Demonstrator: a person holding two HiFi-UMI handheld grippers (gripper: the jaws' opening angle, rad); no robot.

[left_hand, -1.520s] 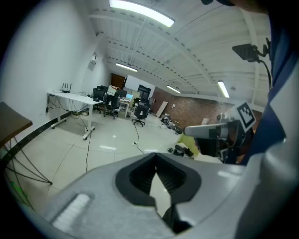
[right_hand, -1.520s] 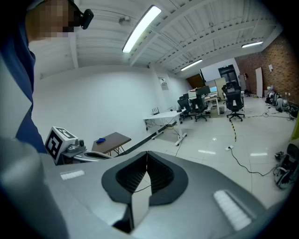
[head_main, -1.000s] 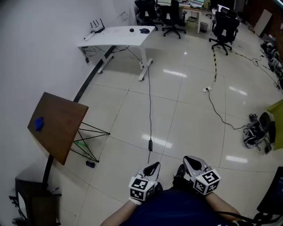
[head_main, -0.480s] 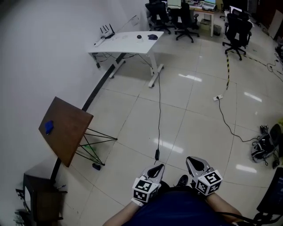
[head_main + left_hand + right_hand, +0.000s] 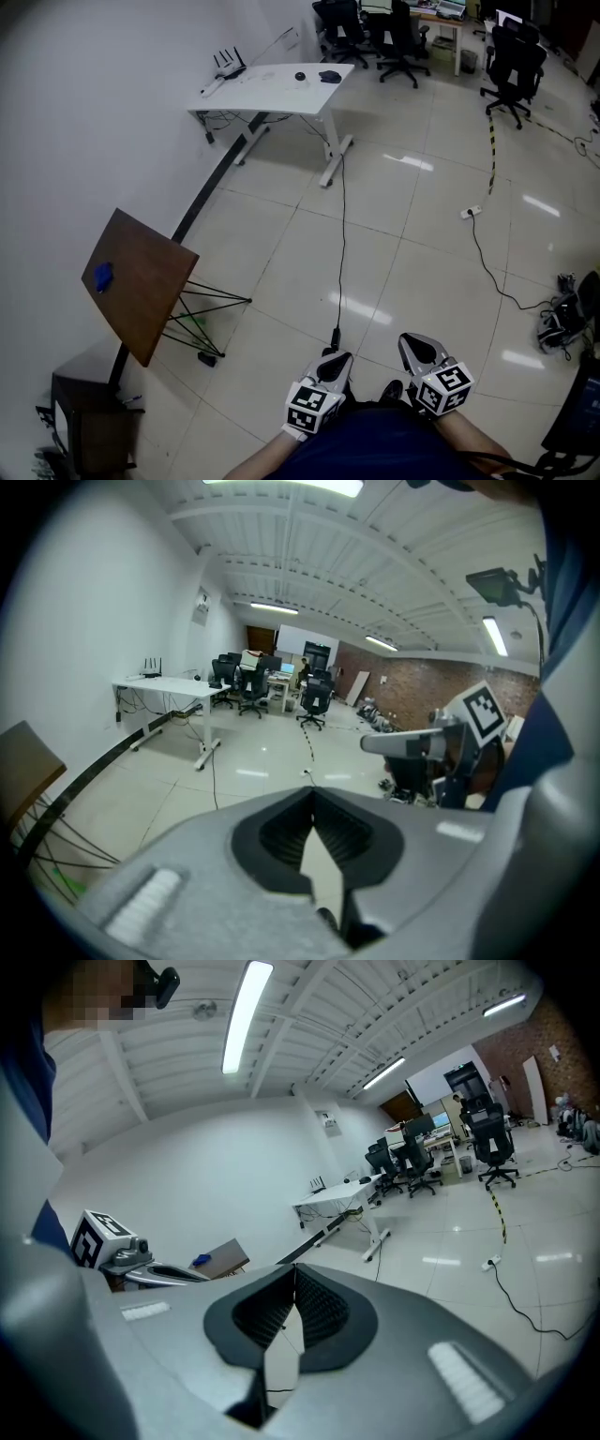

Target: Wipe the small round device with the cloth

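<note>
A blue cloth [image 5: 102, 275] lies on a tilted brown tabletop [image 5: 141, 286] by the left wall; it also shows in the right gripper view as the same cloth [image 5: 200, 1261]. Far off, a white desk [image 5: 272, 89] carries a small dark round thing [image 5: 300, 76] and another dark object [image 5: 329, 76]. My left gripper [image 5: 335, 360] and right gripper [image 5: 412, 343] hang side by side low in the head view, close to my body and far from both tables. Both are shut with nothing between the jaws, as the left gripper [image 5: 314, 794] and right gripper [image 5: 295, 1269] show in their own views.
A black cable [image 5: 340, 244] runs along the tiled floor from the white desk toward me. Another cable leads to a power strip [image 5: 471, 213]. Office chairs [image 5: 511, 52] stand at the back, bags [image 5: 562, 314] lie at the right, and a dark stand [image 5: 80, 412] sits bottom left.
The whole view has shifted: the brown tabletop and white desk now sit further right in the head view. Both grippers have been carried along, shut and empty throughout.
</note>
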